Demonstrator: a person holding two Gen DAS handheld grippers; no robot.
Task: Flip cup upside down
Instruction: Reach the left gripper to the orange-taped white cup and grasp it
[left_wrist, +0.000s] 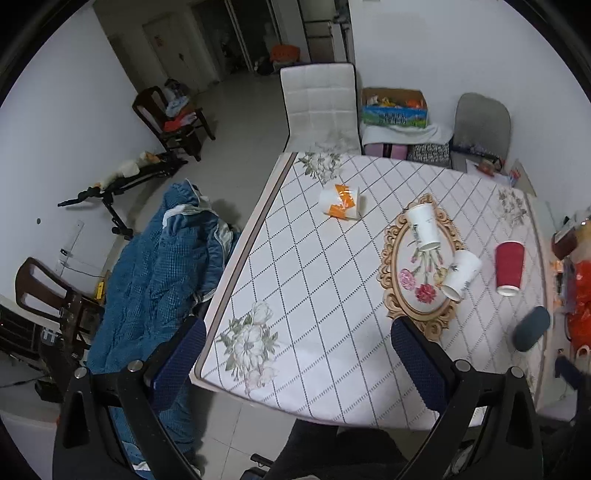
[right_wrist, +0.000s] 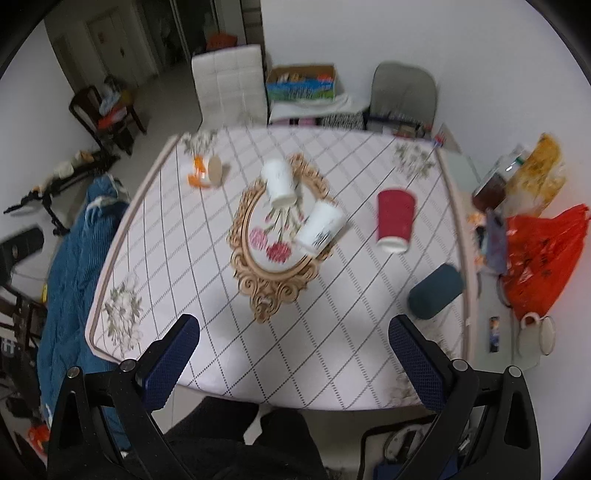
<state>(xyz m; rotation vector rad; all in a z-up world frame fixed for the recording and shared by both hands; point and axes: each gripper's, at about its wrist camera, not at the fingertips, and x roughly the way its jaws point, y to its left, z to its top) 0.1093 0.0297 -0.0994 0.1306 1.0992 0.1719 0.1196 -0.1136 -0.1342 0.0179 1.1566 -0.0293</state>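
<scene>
Both grippers are being held wide open and empty above the near edge of the table (right_wrist: 332, 369). The approach step is judged to be in hand; nothing is being gripped. Five cups are lying on their sides ahead: the dark teal cup (right_wrist: 436, 291) nearest the right gripper (right_wrist: 295, 365), the red cup (right_wrist: 394, 219) beyond it, two white cups (right_wrist: 320, 229) on the oval mat (right_wrist: 273, 291), and an orange-and-white cup (left_wrist: 340, 202) far ahead of the left gripper (left_wrist: 299, 365). A reach forward and a closing across one cup's body are being called for next.
</scene>
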